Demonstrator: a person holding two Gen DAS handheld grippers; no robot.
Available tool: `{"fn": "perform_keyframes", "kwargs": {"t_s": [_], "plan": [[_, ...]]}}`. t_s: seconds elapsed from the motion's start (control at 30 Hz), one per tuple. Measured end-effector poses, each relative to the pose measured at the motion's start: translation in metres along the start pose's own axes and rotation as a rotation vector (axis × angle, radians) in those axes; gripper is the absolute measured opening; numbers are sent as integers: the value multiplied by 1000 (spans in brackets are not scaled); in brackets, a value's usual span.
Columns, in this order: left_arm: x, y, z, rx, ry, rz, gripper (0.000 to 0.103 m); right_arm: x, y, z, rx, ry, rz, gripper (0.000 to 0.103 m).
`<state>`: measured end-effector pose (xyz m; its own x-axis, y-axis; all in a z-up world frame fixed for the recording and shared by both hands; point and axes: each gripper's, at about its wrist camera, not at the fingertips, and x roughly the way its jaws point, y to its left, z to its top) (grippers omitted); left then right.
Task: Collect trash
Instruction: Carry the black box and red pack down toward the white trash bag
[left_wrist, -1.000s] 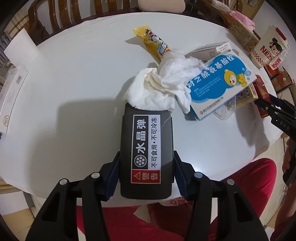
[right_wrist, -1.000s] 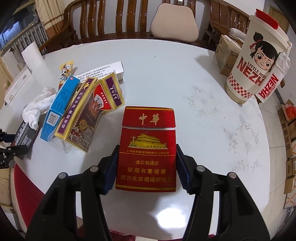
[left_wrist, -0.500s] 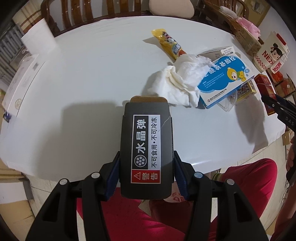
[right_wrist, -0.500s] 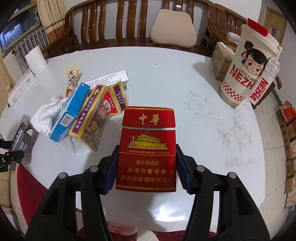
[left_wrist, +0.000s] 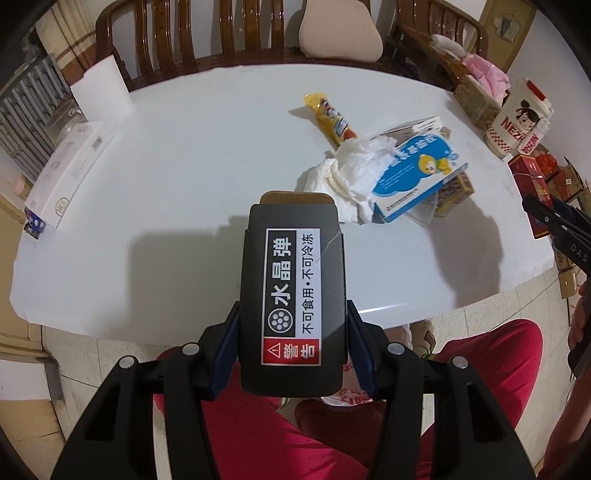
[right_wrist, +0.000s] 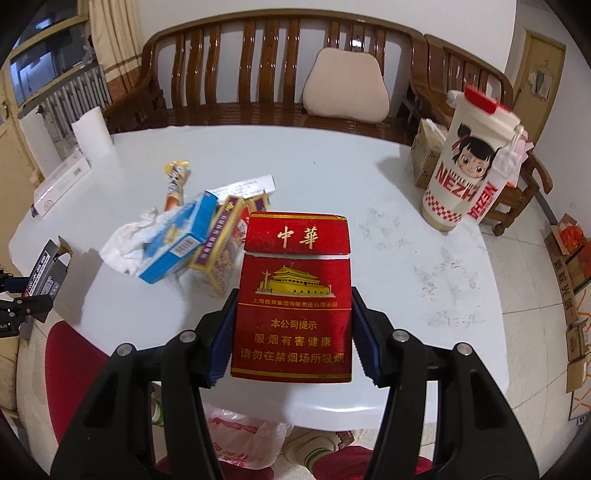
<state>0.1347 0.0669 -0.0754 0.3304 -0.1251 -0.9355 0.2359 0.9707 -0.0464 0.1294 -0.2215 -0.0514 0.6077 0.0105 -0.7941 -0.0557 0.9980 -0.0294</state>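
left wrist view: black box (left_wrist: 291, 295) clamped in left gripper (left_wrist: 291, 345), held above the near edge of the white round table (left_wrist: 177, 177). right gripper (right_wrist: 291, 332) clamps a red cigarette pack (right_wrist: 293, 306) over the table's near side. remaining litter heaped mid-table: crumpled tissue (left_wrist: 351, 173), blue box (left_wrist: 417, 177), yellow wrapper (left_wrist: 330, 120). cartoon cup (right_wrist: 469, 166) stands at the right edge. wooden bench (right_wrist: 258, 66) with cushion (right_wrist: 345, 86) behind; tiled floor (right_wrist: 535, 314).
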Motion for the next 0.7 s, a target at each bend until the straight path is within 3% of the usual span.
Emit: {"fn": "perform_keyframes", "kwargs": {"t_s": [0.7], "plan": [[-51, -58, -43, 91, -110, -23, 52, -94, 32, -36, -62, -137, 33, 56]]}}
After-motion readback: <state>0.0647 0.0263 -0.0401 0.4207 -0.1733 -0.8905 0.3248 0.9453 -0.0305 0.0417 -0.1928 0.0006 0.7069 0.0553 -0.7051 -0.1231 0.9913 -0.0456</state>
